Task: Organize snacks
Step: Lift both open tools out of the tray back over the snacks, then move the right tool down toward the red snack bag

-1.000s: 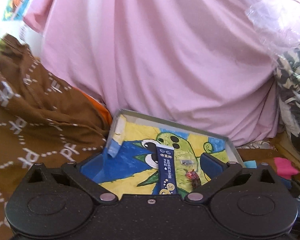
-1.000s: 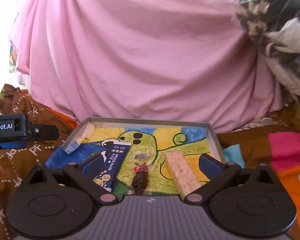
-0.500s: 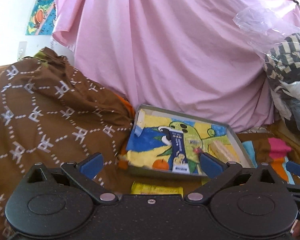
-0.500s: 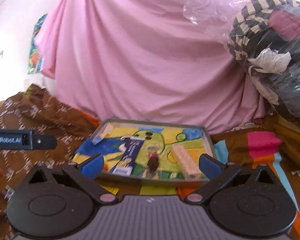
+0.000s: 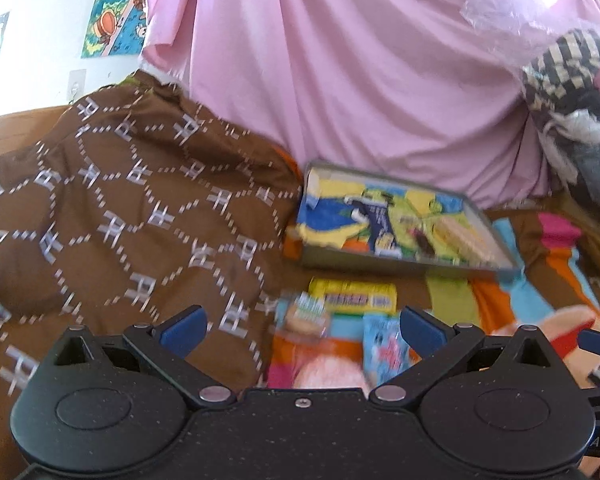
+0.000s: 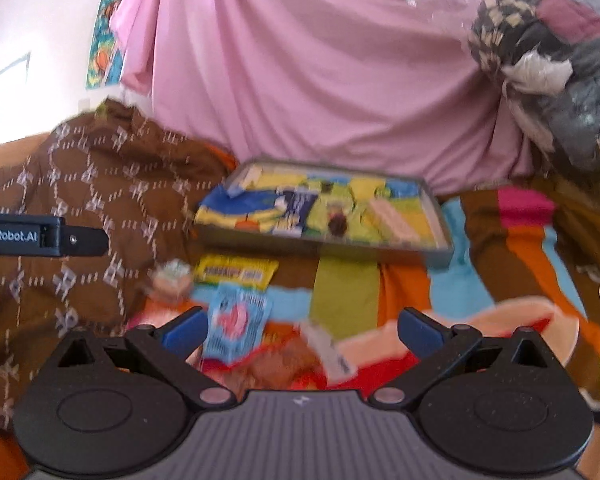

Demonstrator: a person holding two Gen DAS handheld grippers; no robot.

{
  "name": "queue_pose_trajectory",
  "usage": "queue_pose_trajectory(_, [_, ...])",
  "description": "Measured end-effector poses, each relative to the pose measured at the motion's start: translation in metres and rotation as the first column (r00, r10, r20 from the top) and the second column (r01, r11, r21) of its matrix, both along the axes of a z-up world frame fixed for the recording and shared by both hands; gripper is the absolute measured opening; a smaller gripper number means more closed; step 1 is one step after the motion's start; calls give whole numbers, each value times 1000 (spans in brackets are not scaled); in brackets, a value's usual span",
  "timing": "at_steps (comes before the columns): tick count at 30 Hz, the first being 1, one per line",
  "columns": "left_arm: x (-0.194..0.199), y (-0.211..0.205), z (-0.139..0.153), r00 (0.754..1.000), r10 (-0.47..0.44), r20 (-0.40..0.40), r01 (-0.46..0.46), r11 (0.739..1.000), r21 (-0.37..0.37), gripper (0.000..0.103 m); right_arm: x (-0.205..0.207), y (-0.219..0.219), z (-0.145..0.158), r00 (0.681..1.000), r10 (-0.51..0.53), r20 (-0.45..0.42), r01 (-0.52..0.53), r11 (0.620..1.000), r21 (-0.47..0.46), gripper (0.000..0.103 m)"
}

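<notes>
before both spread grippers: blurred, perhaps snack packets.

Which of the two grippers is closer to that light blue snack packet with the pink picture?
Probably the right gripper: the light blue packet lies beside its left finger. The left gripper has it by its right finger, similarly near.

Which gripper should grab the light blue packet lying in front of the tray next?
Probably the right gripper: it is open, with the light blue snack packet just inside its left finger. In the left gripper's view, that packet sits toward its right finger.
</notes>
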State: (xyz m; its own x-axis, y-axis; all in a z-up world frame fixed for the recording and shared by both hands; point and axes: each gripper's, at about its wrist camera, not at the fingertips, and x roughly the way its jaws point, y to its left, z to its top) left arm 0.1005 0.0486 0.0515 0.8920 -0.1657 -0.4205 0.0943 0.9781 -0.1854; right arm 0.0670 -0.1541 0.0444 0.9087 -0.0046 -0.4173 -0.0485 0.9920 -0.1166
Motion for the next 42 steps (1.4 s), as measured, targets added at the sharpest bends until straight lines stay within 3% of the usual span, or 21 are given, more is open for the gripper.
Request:
queue_pose_trajectory(11, [-39,6,-34,996,22,-85,-18,999,48,102,-36,12,-28,988,28,-149,-22,999,39,103])
queue_pose_trajectory(19, [-47,7,-47,987,51,-152,-43,998,51,102,-37,6,-33,980,13,-198,3,997,82,103])
queue_pose_trajectory(31, [-44,3,-46,988,32,-153,-22,997,68,102,-30,4,-43,965,16,-263,15,993,115,103])
queue_pose_trajectory(42, [-22,0,-43,990,-6,-142,22,994,110,102,-3,-7,-39,963,27,-268,14,989,148,103])
